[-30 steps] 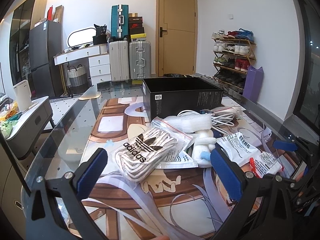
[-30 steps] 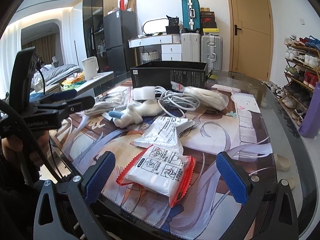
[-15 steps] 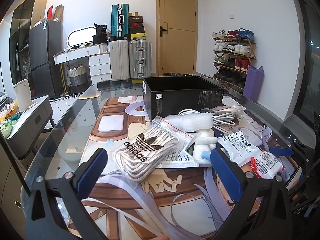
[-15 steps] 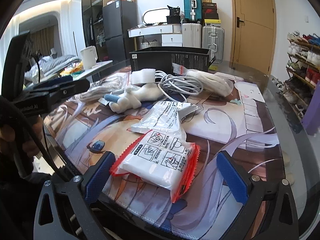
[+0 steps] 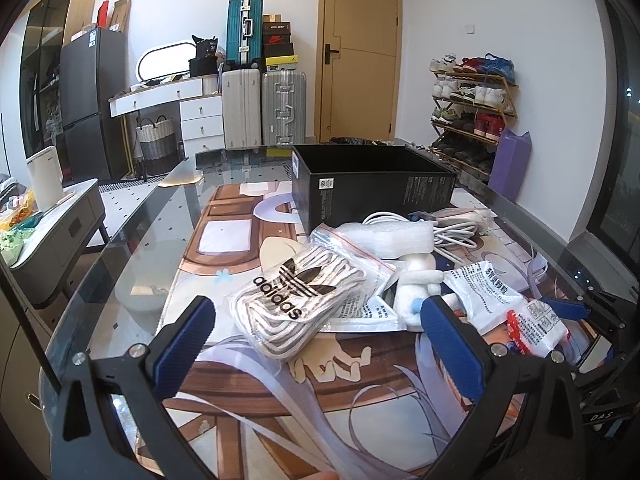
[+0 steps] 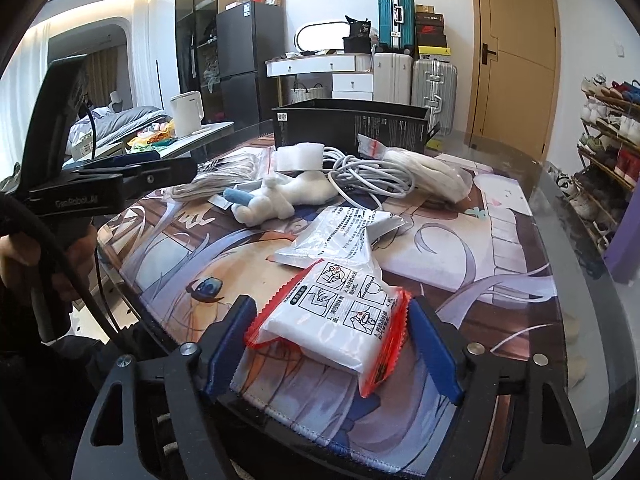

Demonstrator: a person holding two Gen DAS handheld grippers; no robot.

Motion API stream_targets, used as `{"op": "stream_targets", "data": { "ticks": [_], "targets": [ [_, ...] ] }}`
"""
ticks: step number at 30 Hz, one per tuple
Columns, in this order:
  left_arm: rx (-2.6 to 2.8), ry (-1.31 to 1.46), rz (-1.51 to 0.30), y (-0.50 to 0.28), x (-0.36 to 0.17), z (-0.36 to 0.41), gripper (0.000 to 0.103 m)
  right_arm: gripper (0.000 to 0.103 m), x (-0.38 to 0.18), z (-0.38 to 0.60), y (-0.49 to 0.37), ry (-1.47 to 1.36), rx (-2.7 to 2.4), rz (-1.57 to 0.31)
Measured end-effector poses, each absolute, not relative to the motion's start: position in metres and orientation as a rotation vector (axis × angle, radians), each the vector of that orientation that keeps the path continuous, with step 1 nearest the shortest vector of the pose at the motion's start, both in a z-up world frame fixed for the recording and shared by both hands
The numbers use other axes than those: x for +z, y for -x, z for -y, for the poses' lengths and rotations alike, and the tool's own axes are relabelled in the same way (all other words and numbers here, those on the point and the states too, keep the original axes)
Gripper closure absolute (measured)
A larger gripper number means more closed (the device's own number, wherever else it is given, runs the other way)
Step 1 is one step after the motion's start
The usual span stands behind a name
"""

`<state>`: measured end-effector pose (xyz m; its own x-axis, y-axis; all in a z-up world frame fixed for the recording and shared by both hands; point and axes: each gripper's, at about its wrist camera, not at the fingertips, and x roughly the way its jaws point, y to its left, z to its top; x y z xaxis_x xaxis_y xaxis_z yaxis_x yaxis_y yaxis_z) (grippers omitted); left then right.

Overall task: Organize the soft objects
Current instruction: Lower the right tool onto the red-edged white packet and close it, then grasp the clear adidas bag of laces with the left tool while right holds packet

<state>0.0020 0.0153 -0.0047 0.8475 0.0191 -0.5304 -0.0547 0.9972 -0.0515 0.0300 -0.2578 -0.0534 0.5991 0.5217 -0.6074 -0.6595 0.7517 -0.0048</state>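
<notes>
A white packet with red crinkled edges point(image 6: 340, 320) lies at the near edge of the printed desk mat point(image 6: 500, 240). My right gripper point(image 6: 330, 308) straddles it. Its jaws are closing, and the blue pads stand right at the packet's red edges without squeezing its body. My left gripper point(image 5: 316, 312) is open, just short of a clear bag of striped adidas fabric point(image 5: 296, 300). Nothing is between its fingers. A white plush toy point(image 6: 280, 196) lies mid-table beside a second white packet point(image 6: 340, 232). An open black box point(image 5: 372, 188) stands at the back.
A coiled white cable point(image 6: 368, 176), a foam block point(image 5: 392, 236) and a bag of white fabric point(image 6: 428, 172) crowd the space before the box. The glass table edge point(image 5: 132, 232) runs along the left. Suitcases and a shoe rack stand beyond.
My right gripper's jaws have narrowed from wide open, and the red-edged packet now sits between them and closer to the camera. The left gripper has kept still.
</notes>
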Motion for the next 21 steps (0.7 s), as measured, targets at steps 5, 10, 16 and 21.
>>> {"op": "stream_targets", "data": {
  "ticks": [5, 10, 16, 21],
  "targets": [
    [0.042, 0.065, -0.566, -0.003, -0.004, -0.015, 0.000, 0.044, -0.051, 0.262, -0.030, 0.234, 0.693, -0.609],
    [0.047, 0.059, -0.573, -0.004, -0.003, -0.015, 0.000, 0.048, -0.047, 0.264, -0.028, 0.234, 0.697, -0.589],
    [0.052, 0.060, -0.574, -0.004, 0.000, -0.017, 0.000, 0.050, -0.042, 0.268, -0.026, 0.229, 0.694, -0.572],
    [0.056, 0.049, -0.581, -0.006, 0.003, -0.020, 0.000, 0.050, -0.036, 0.277, -0.024, 0.198, 0.682, -0.545]
  ]
}}
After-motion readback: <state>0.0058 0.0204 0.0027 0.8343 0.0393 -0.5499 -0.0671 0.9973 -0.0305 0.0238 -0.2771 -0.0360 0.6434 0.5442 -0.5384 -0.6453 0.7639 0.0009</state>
